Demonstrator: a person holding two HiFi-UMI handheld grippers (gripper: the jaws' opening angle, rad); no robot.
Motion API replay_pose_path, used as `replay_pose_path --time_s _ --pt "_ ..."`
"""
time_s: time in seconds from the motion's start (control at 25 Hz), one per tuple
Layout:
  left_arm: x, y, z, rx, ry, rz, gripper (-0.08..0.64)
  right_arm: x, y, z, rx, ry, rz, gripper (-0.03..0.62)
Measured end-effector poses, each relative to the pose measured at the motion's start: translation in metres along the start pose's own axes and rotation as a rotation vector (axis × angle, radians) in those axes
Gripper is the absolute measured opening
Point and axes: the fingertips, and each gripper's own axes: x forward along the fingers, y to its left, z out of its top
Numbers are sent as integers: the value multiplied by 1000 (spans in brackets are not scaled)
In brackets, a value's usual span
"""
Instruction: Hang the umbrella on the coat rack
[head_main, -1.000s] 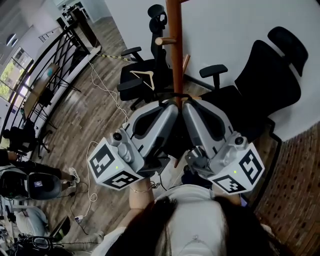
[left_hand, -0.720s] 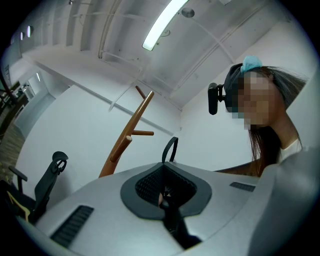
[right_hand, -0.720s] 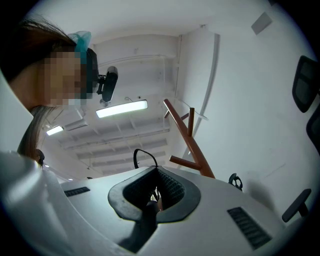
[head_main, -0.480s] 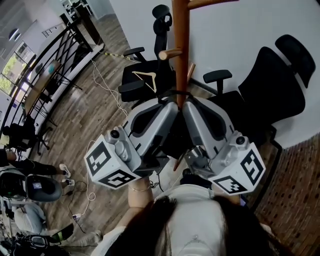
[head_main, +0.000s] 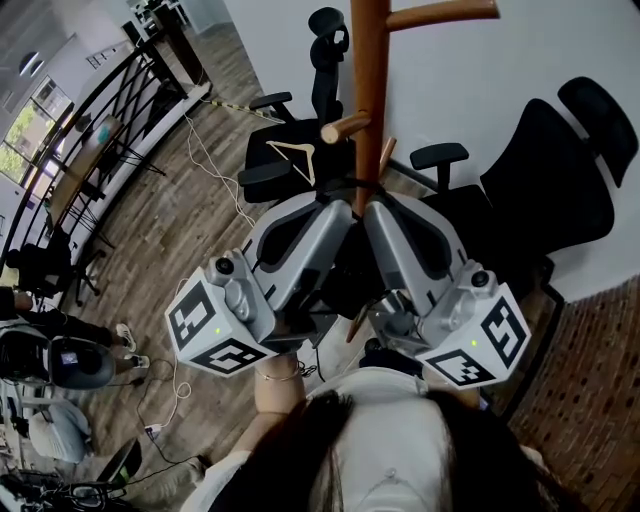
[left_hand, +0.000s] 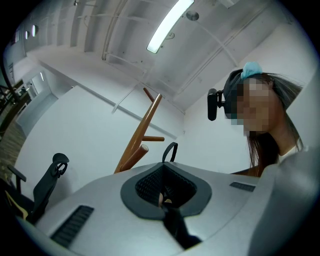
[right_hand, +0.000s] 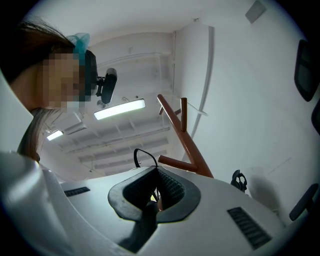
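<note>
We hold the umbrella (head_main: 348, 275) in the air between the left gripper (head_main: 335, 212) and the right gripper (head_main: 378, 210). Each gripper is closed on its dark body, and the two are pressed close together just in front of the coat rack (head_main: 368, 90). The umbrella's thin black strap loop (head_main: 350, 186) stands up above the gripper tips. It is close to the rack's pole and below the lower peg (head_main: 345, 127), and as far as we can tell it is not yet on any peg.

The main risk, as we judge it, is missing the peg. The loop is small and limp, and from the head view the grippers cover most of what lies under it. If it lands only on the peg's rounded end, it could slide off. Opening either gripper before the loop sits well back on the peg would likely drop the umbrella to the floor (head_main: 190, 230). Pushing the grippers against the pole might also rock the rack.
</note>
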Motion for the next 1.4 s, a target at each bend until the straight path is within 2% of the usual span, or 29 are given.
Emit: replay_pose_path --time_s 0.2,0.64,1.4 --pt "10 26 4 -5 -10 10 8 18 -20 -4 56 -18 21 35" --pt "21 43 10 6 -10 18 8 33 -34 -2 64 -28 28 35" --pt "32 68 6 -64 14 33 8 44 -52 -5 105 -10 -16 35"
